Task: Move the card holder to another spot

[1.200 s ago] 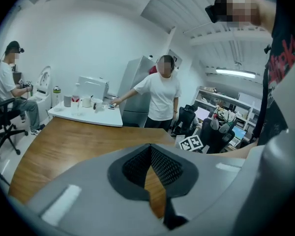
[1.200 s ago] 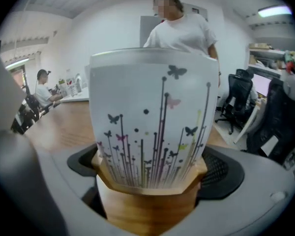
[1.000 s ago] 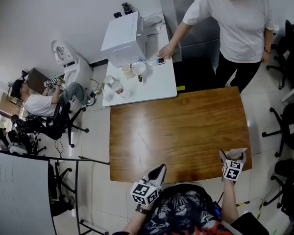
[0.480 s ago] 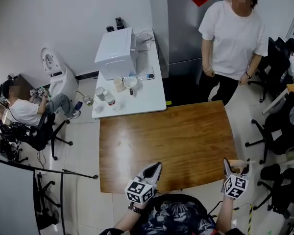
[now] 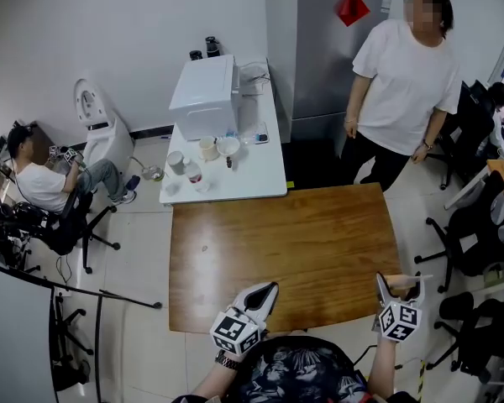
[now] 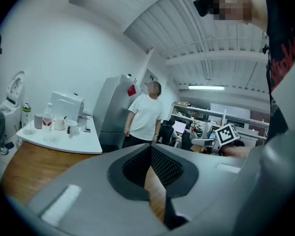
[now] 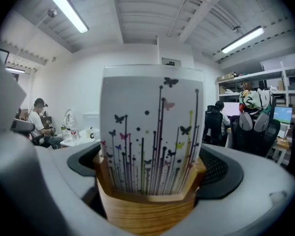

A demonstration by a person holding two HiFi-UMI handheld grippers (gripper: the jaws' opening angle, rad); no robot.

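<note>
the right tongs (image 5: 400, 285) are still pinching the card holder (image 7: 148, 181) by its wooden base, with the butterfly-printed card standing upright in it. they are keeping to the near right corner of the wooden desk (image 5: 286, 250), much where they were a second ago. whether the base is touching the wood or hanging just above it, i cannot tell. the left tongs (image 6: 150, 156) are staying pressed together on nothing, waiting at the near edge.

what is changing lies around them. the standing person (image 5: 407, 82) is no longer reaching toward the white desk (image 5: 248, 175) and is now standing back beside the fridge (image 5: 323, 57), arms down. the head view is taking in more of the far room.

so the holder is gripped but is not travelling yet. the move to another spot is seemingly still waiting to start, and the far side of the wooden desk is looking freer now.
</note>
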